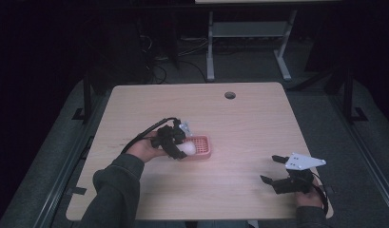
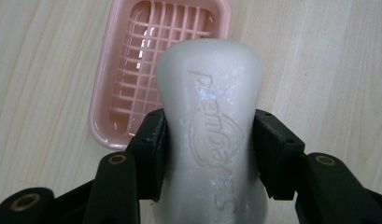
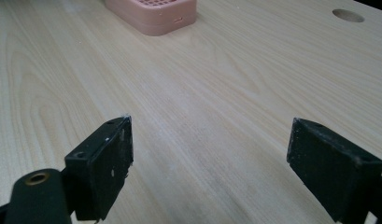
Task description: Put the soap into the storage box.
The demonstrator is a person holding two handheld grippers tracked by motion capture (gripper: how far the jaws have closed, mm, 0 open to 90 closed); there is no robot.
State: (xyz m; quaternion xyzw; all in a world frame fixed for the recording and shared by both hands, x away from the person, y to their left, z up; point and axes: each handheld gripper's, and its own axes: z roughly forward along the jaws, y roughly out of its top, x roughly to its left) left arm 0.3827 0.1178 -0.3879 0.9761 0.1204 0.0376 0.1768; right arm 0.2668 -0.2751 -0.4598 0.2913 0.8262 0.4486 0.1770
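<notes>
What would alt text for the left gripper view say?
A black claw grips a white soap bar embossed with lettering, held above a pink slatted soap dish on a pale wooden table.

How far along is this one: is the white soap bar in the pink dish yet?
Done: the left gripper has picked up the white embossed soap bar, jaws clamped on its narrow waist. In hand: the bar hangs over the pink slotted plastic soap dish, whose grid is bare. Left: lowering it in and letting go. The right gripper rests open on the light wooden table, apart from the dish.
</notes>
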